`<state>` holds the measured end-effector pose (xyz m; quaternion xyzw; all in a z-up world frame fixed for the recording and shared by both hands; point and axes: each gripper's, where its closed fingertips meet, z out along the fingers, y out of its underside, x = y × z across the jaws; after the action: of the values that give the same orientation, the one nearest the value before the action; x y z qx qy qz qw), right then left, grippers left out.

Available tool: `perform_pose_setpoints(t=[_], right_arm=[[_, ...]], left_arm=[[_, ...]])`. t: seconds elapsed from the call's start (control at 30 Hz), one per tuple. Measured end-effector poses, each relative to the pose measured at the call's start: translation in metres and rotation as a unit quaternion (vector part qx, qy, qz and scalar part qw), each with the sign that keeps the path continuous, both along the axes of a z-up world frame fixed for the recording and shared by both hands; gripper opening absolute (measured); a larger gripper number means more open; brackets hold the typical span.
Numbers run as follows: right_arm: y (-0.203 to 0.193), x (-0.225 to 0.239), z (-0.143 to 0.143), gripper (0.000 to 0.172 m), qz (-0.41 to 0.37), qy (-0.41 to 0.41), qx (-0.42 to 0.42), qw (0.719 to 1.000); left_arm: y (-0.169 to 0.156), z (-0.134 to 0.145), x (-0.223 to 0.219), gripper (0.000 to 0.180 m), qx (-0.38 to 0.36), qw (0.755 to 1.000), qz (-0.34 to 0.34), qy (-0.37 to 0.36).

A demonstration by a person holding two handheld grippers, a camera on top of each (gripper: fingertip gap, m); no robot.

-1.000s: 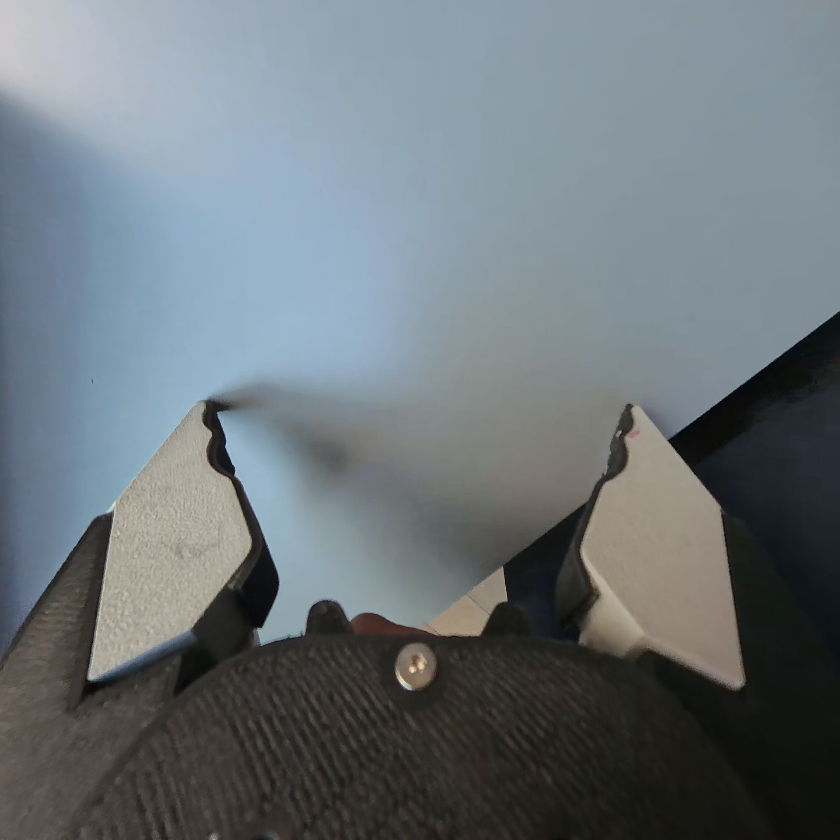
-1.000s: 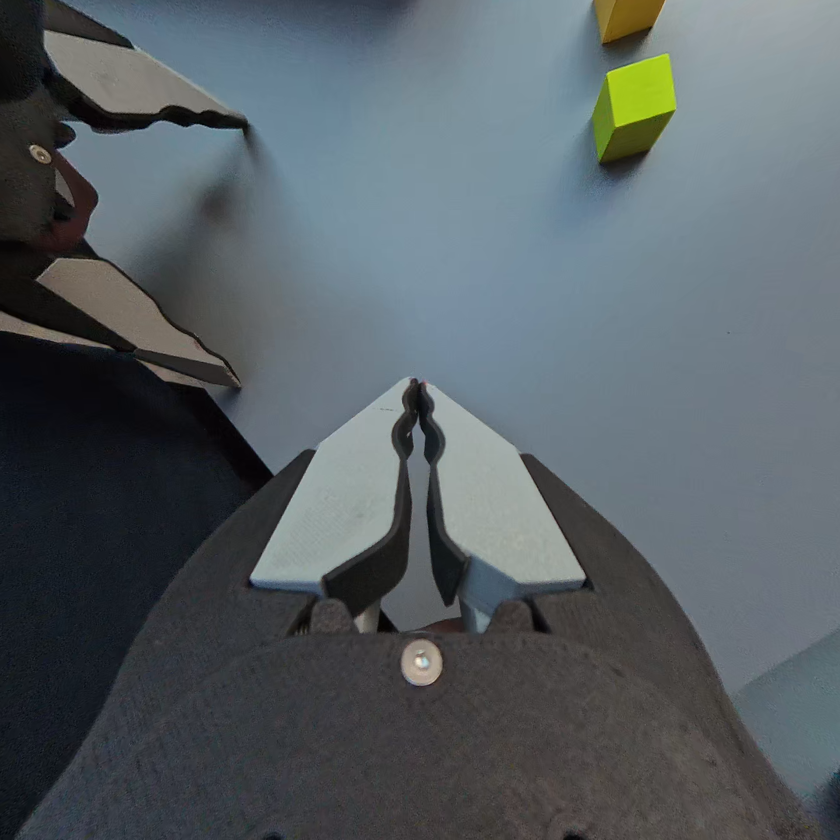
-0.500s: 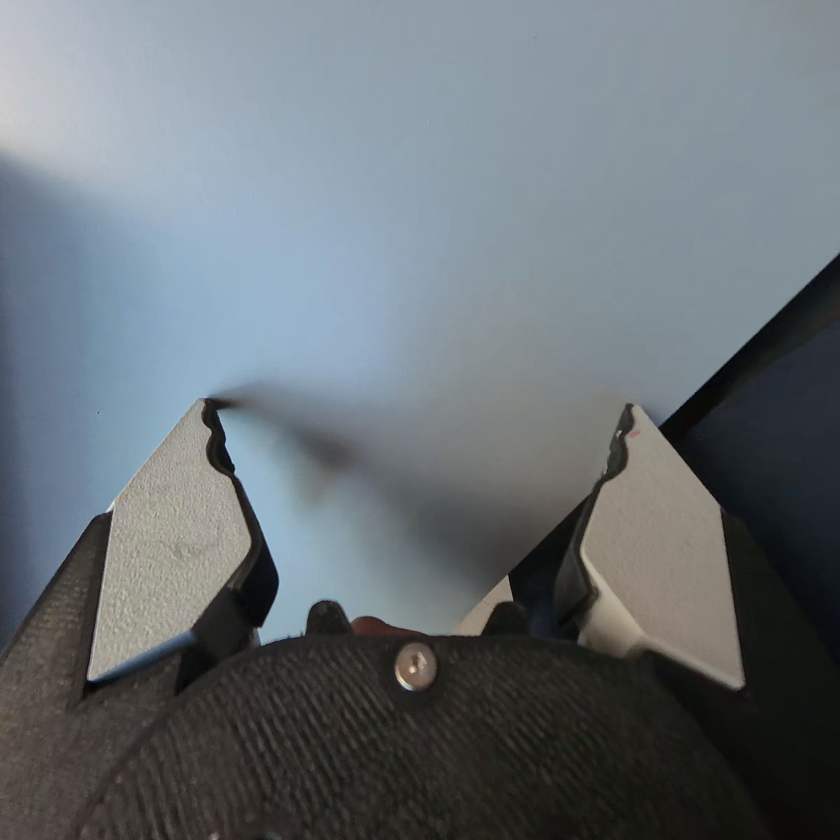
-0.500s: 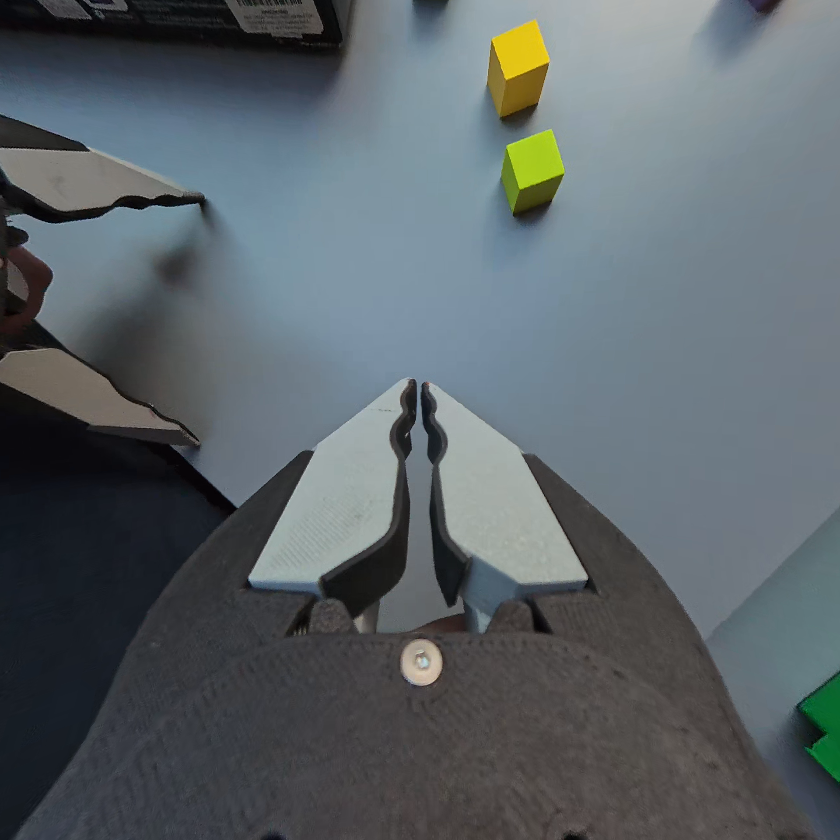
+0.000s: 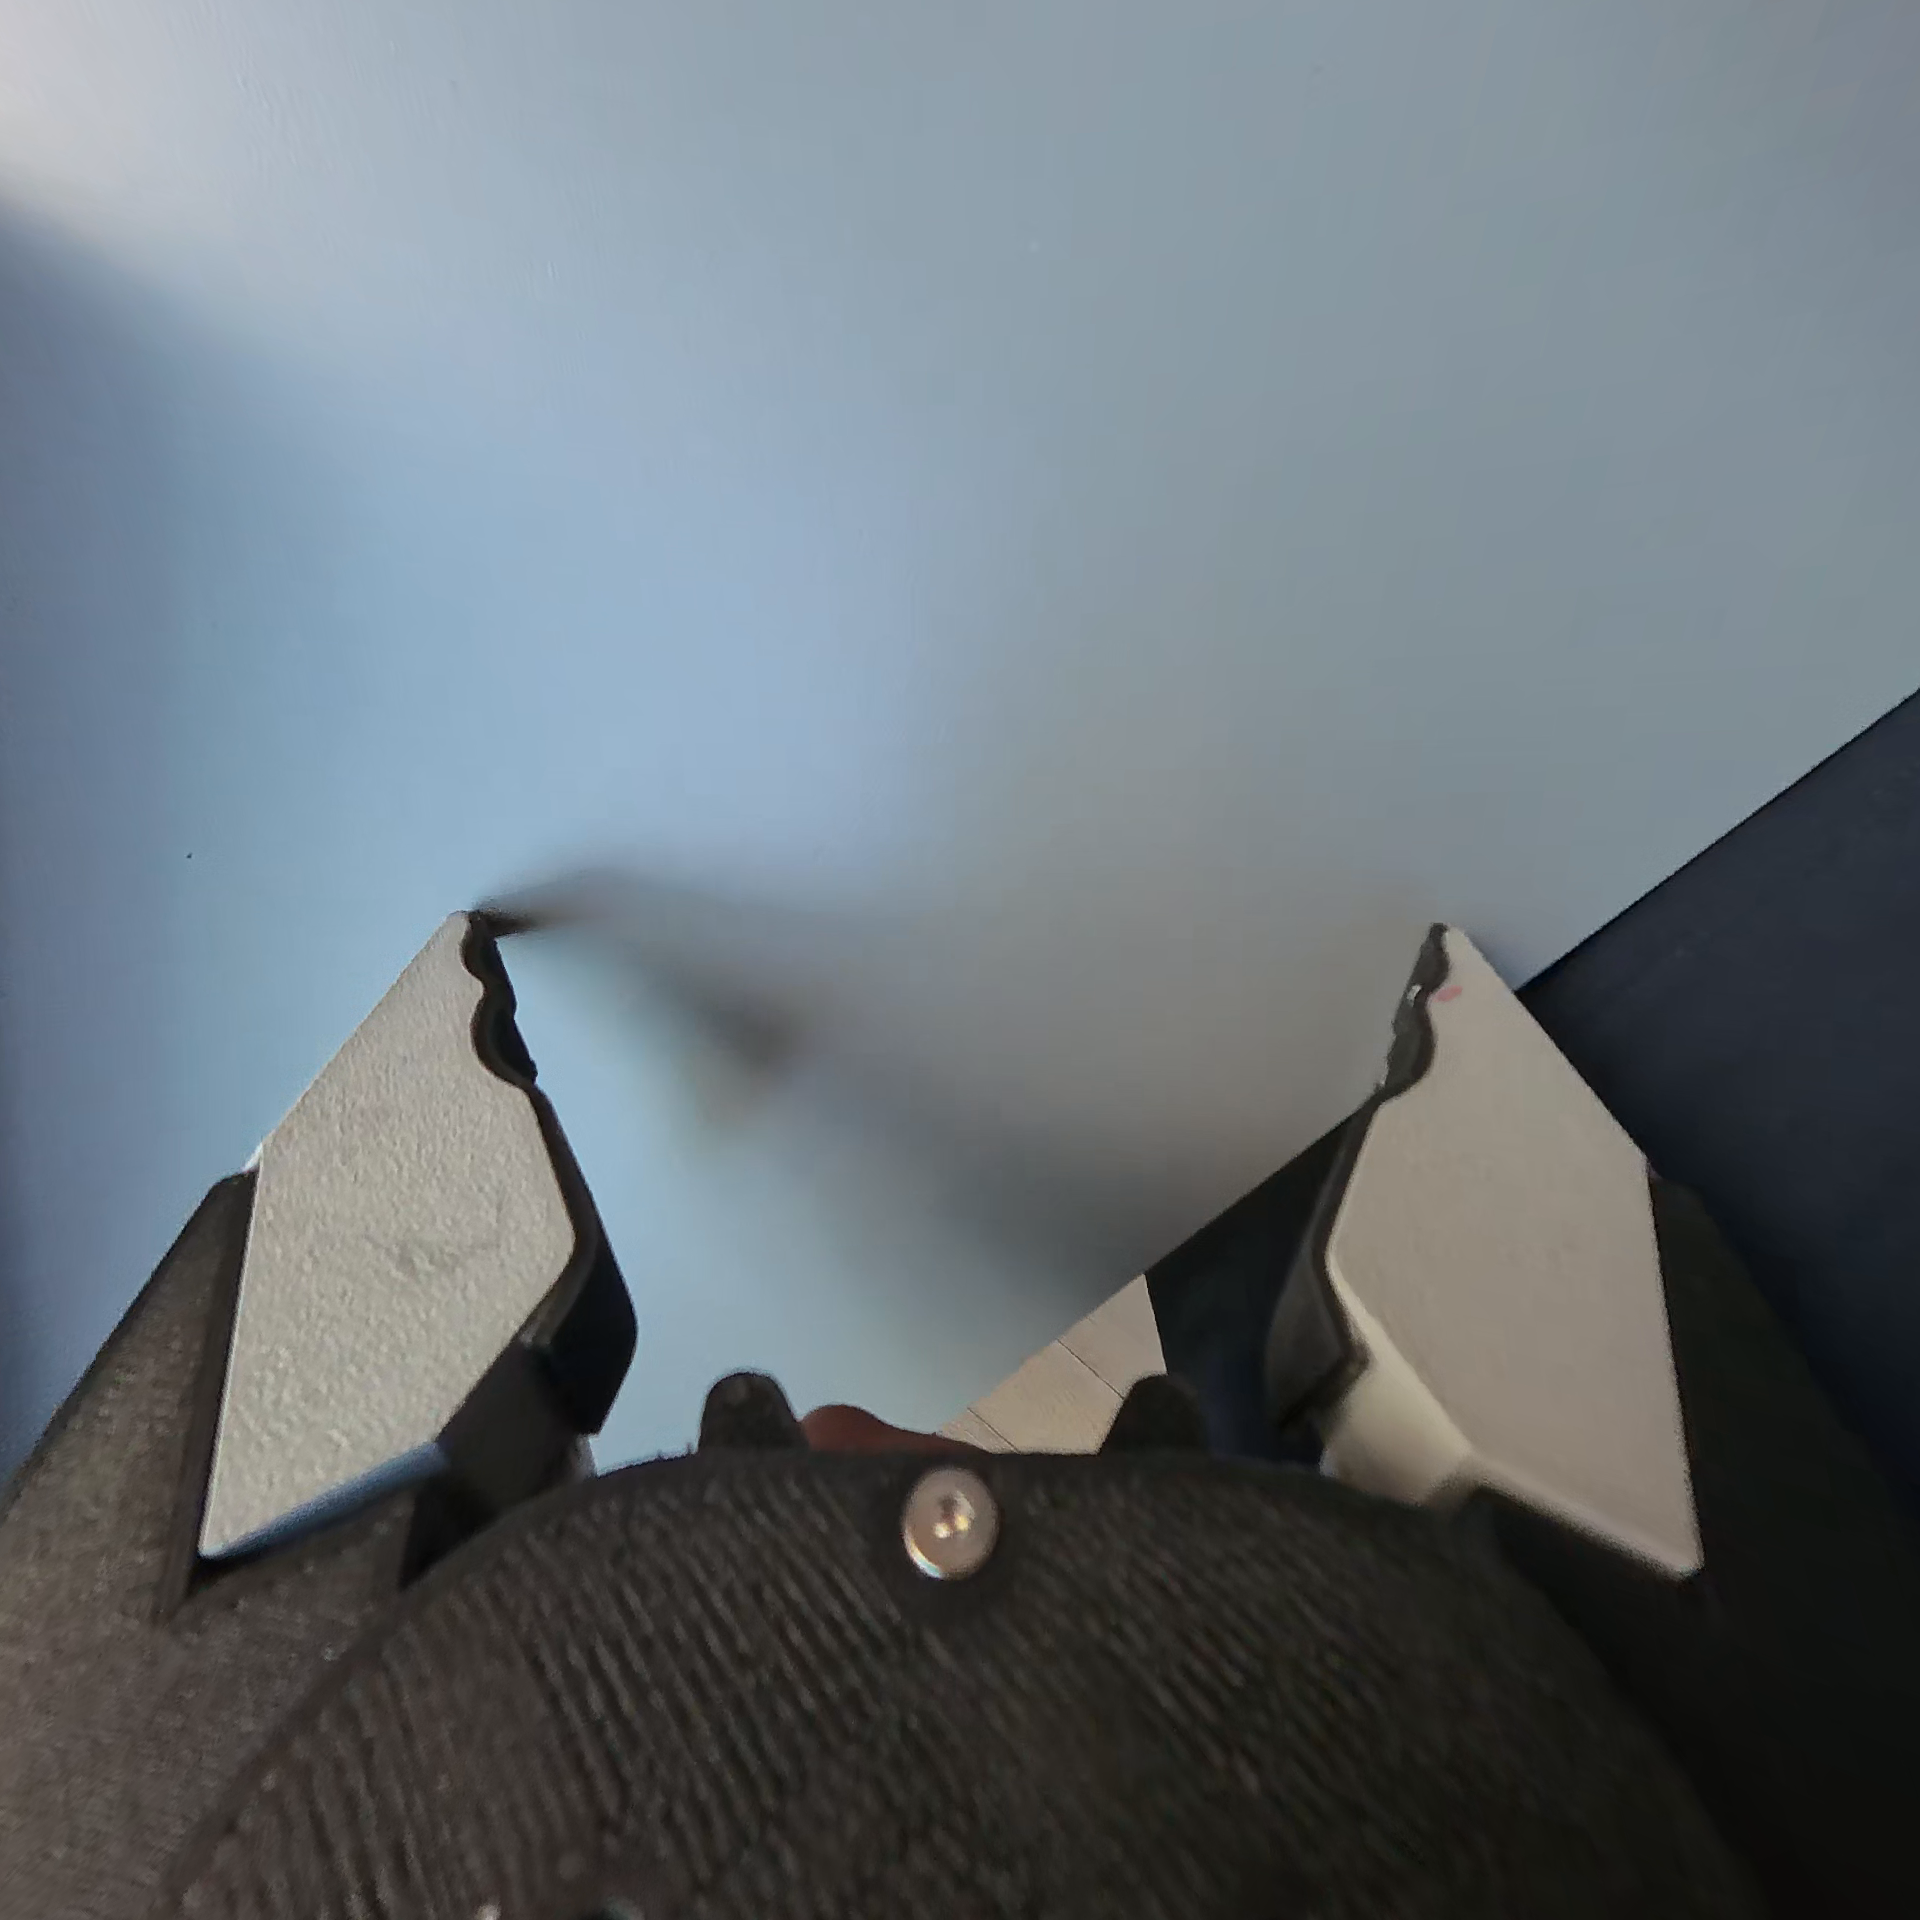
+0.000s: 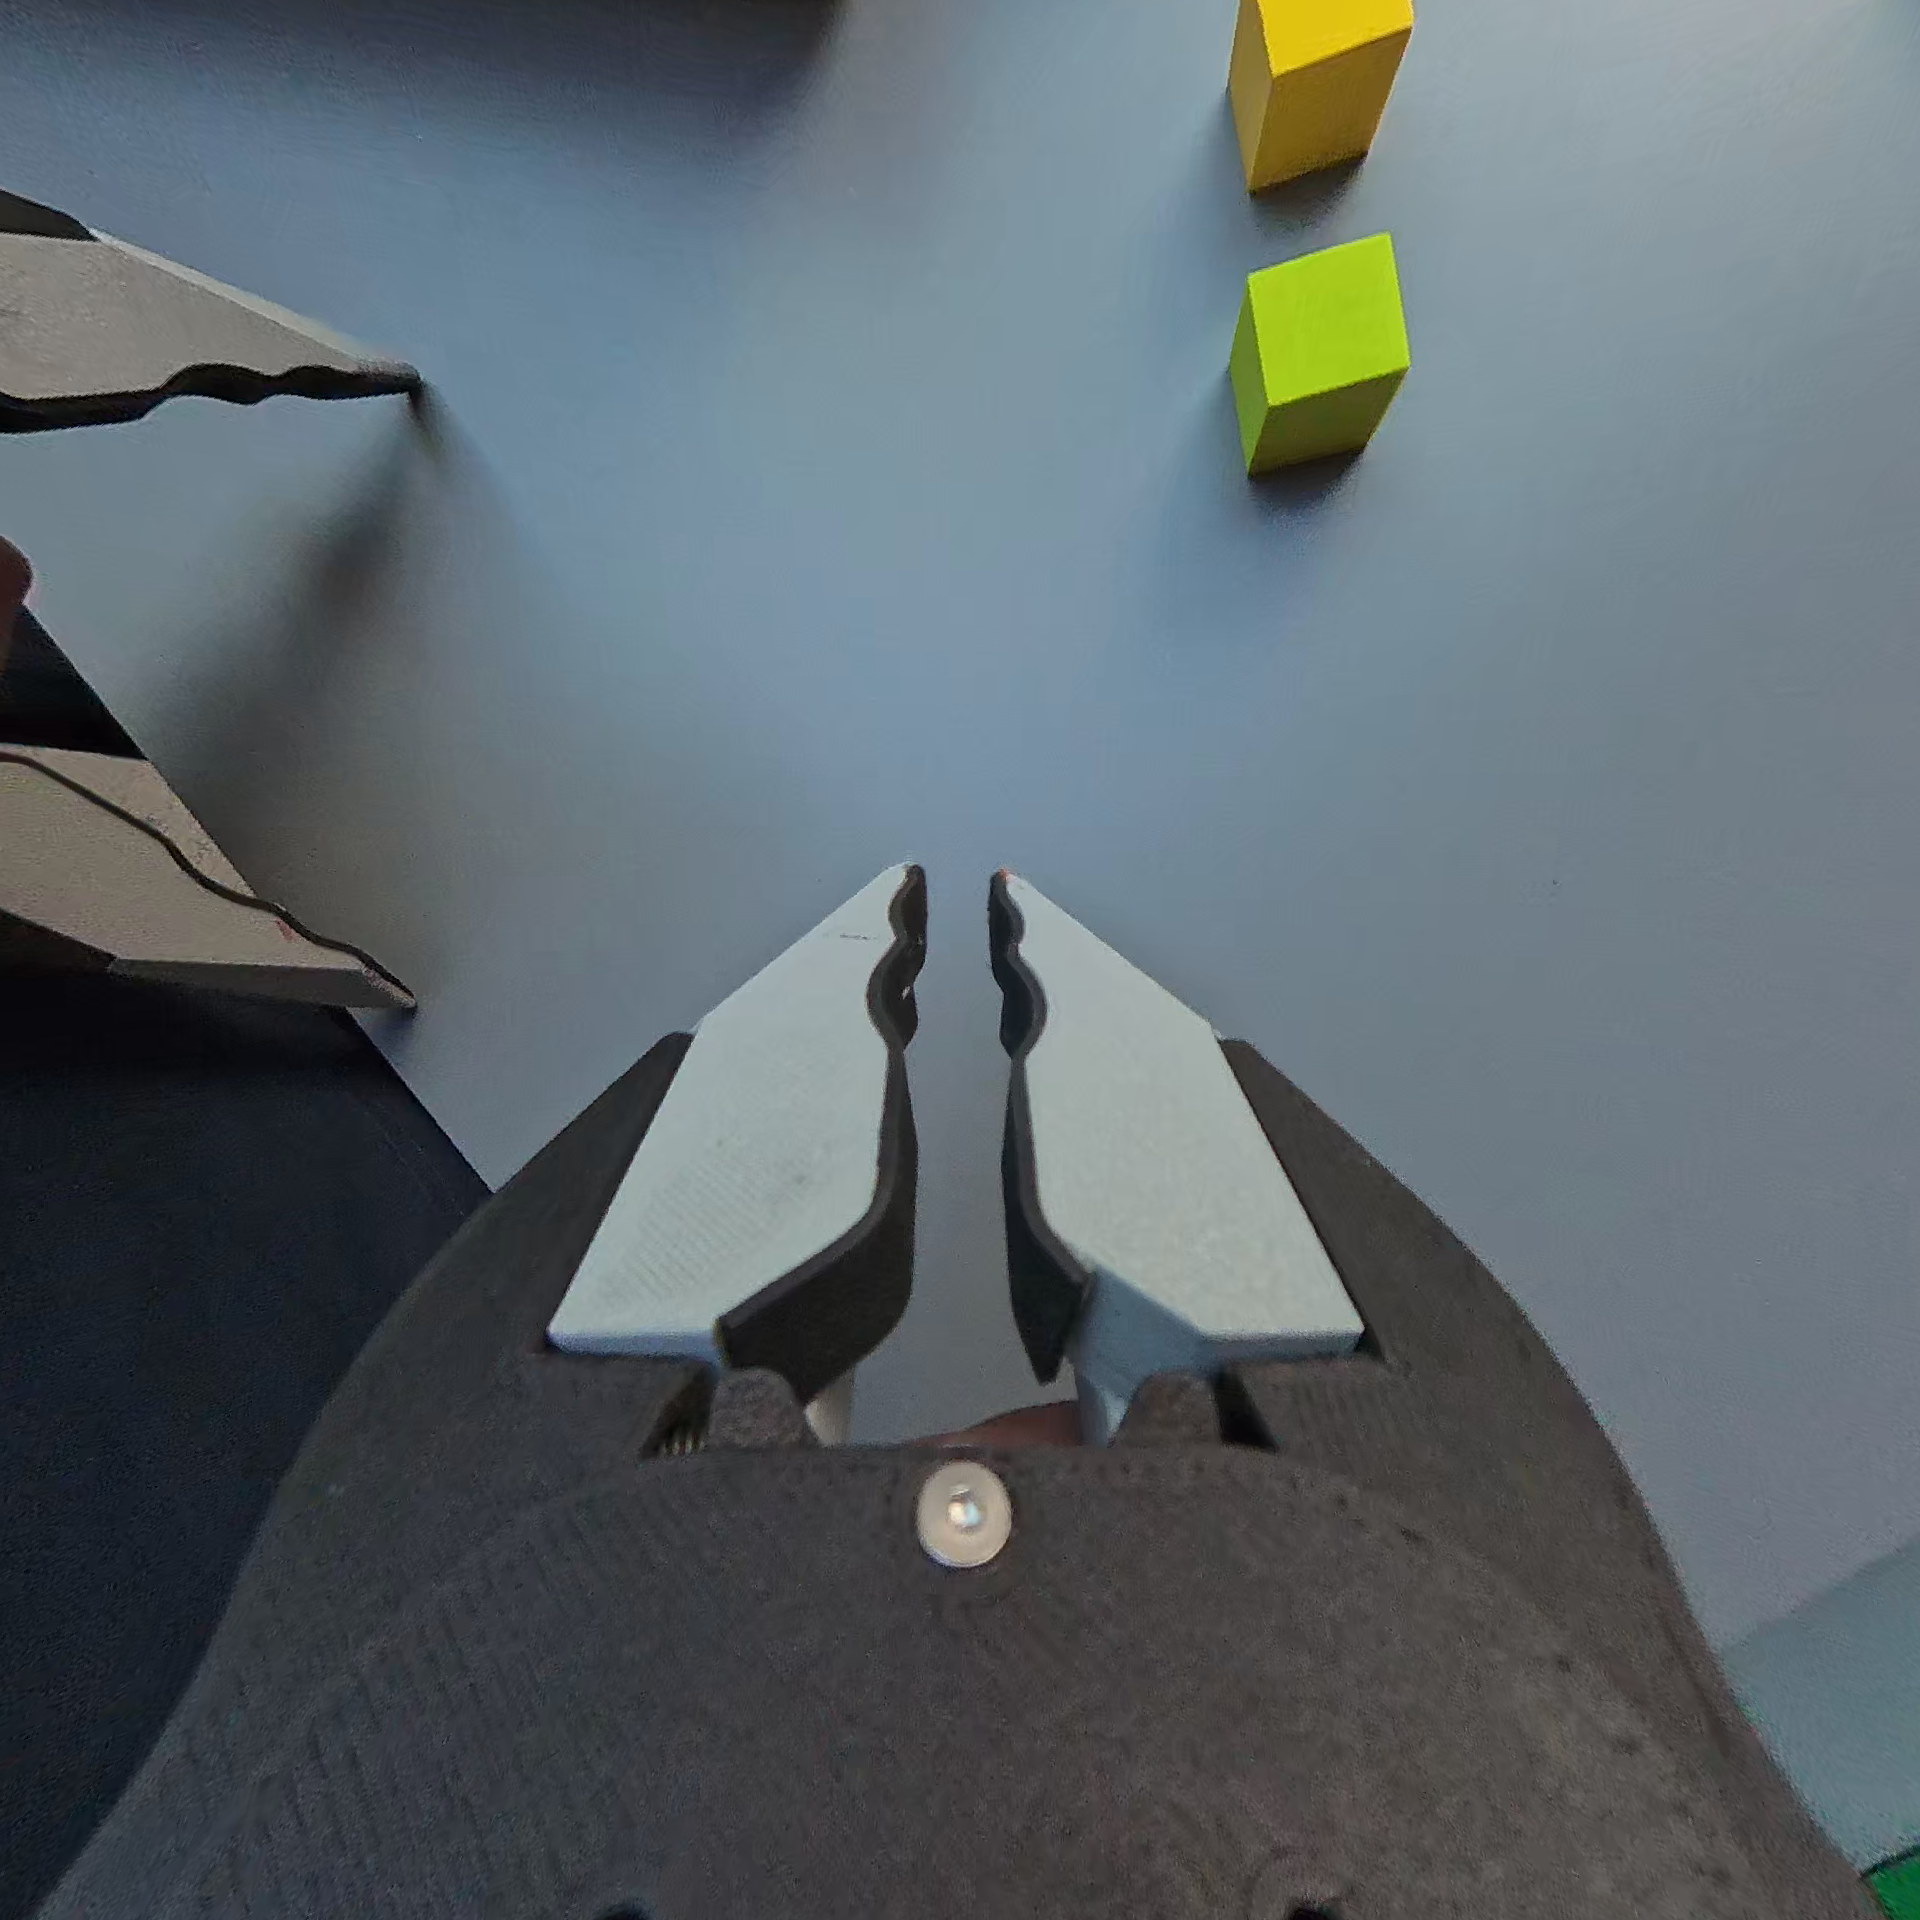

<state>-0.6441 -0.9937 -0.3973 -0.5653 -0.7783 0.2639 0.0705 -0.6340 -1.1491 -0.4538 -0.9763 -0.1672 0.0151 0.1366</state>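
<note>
My left gripper (image 5: 956,925) is wide open with nothing between its fingers, low over the blue table (image 5: 935,468) near its front edge. It also shows in the right wrist view (image 6: 410,686) at the left, open. My right gripper (image 6: 956,878) hovers over the table with its fingers slightly parted and nothing between them. A lime green cube (image 6: 1317,348) stands on the table ahead and to the right of my right gripper. A yellow block (image 6: 1314,88) stands just beyond it.
The table's front edge (image 5: 1714,831) runs diagonally at the right of the left wrist view, with dark space below. A green piece (image 6: 1896,1886) shows at the bottom right corner of the right wrist view, beside a paler blue-grey surface (image 6: 1839,1683). Across from one pair of fingers to the other is roughly 15 centimetres. My right gripper's tips are some 12 centimetres from the lime green cube (image 6: 1317,348). The yellow block (image 6: 1314,88) is closer to my right gripper, around 15 centimetres from its tips; the left tips are 20 centimetres off.
My right gripper's fingers were pressed together a second ago and have parted a little. The right view shifted, so the cubes now look nearer. The left gripper stays wide open and hardly moved.
</note>
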Motion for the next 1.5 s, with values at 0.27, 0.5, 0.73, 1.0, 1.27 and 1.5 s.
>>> perform_pose_setpoints(t=[0.27, 0.5, 0.73, 1.0, 1.27, 1.5], right_arm=[[0.012, 0.025, -0.018, 0.023, -0.044, -0.025, -0.002, 0.999], [0.015, 0.032, -0.018, 0.067, -0.072, -0.038, -0.001, 0.997], [0.01, 0.033, -0.013, 0.097, -0.082, -0.042, -0.01, 0.996], [0.012, 0.047, -0.027, 0.103, -0.086, -0.064, 0.003, 0.994], [0.023, 0.048, -0.036, 0.101, -0.086, -0.068, 0.026, 0.994], [0.023, 0.047, -0.037, 0.102, -0.079, -0.063, 0.032, 0.994]], left_arm=[[0.0, 0.0, 0.0, 0.16, 0.006, 1.0, 0.001, 0.002], [0.0, 0.0, 0.0, 0.16, 0.015, 1.0, 0.0, 0.005], [0.0, 0.0, 0.0, 0.16, 0.021, 1.0, -0.005, 0.007], [-0.001, 0.0, 0.0, 0.16, 0.022, 1.0, -0.011, 0.007], [-0.002, 0.0, 0.001, 0.16, 0.019, 1.0, -0.007, 0.006], [-0.003, 0.0, 0.001, 0.16, 0.016, 1.0, -0.003, 0.005]])
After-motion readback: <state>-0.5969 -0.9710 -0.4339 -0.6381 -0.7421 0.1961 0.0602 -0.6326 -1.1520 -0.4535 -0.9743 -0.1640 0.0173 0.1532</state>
